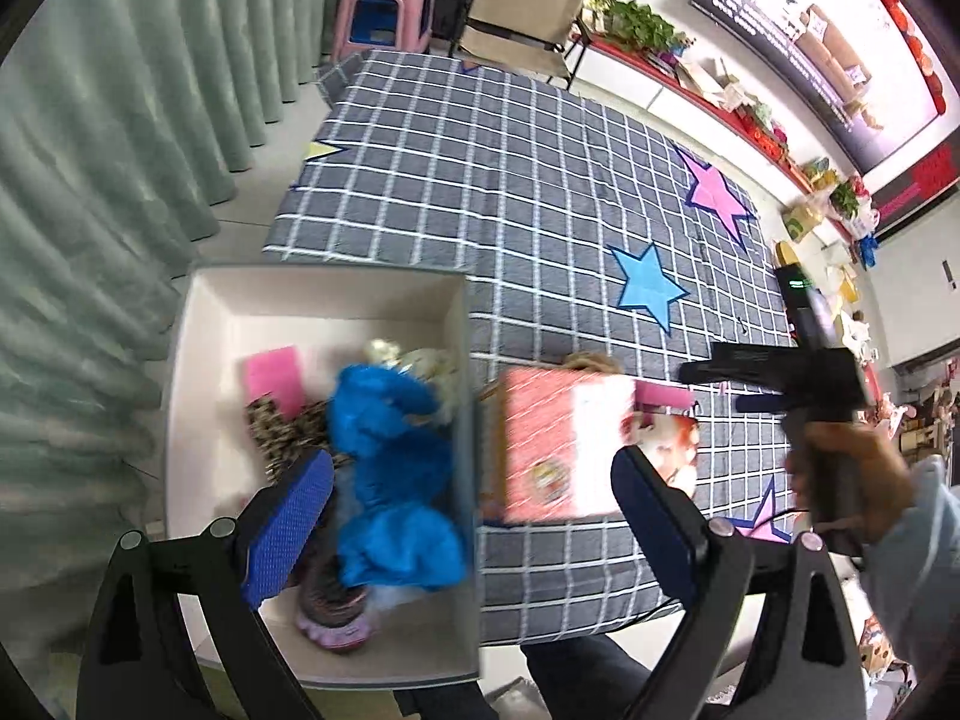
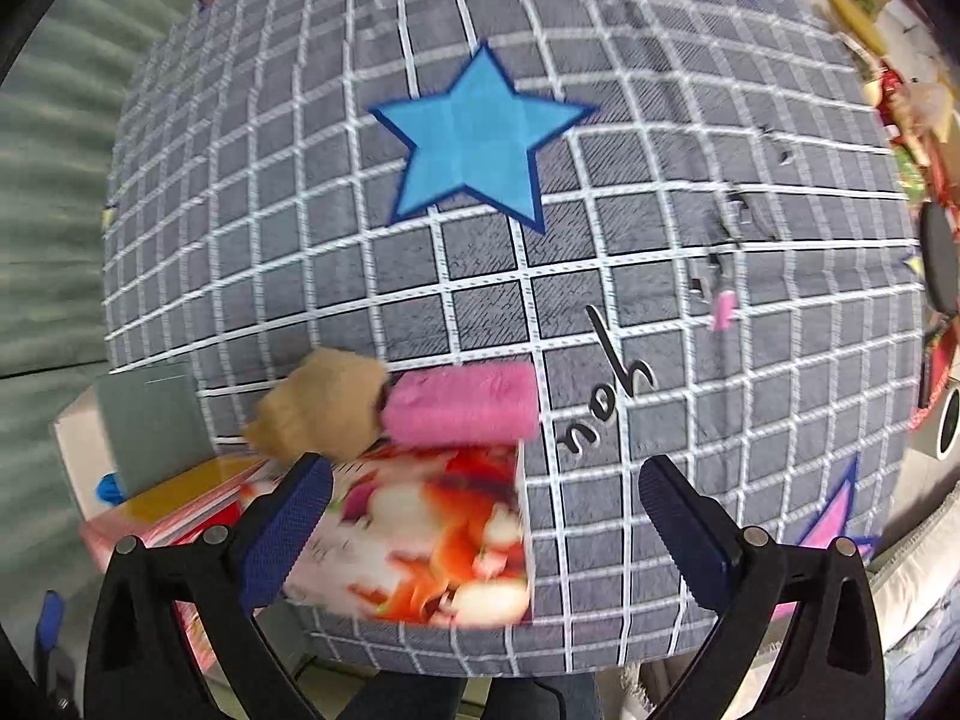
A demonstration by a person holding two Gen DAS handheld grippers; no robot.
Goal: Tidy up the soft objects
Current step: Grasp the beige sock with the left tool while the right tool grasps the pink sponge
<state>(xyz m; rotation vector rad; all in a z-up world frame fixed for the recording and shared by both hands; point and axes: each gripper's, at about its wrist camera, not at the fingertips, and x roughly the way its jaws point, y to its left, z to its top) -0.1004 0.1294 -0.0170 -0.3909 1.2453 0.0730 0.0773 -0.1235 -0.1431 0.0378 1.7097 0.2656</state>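
A white box at the table's left edge holds a blue plush, a pink sponge, a leopard-print piece, a cream plush and a purple item. My left gripper is open and empty above the box's right wall. On the checked cloth lie a printed carton, a tan plush and a pink sponge. My right gripper is open and empty over the carton; it also shows in the left wrist view.
The grey checked cloth with star patches covers the table. A green curtain hangs at left. A pink stool and a shelf with clutter stand beyond the table.
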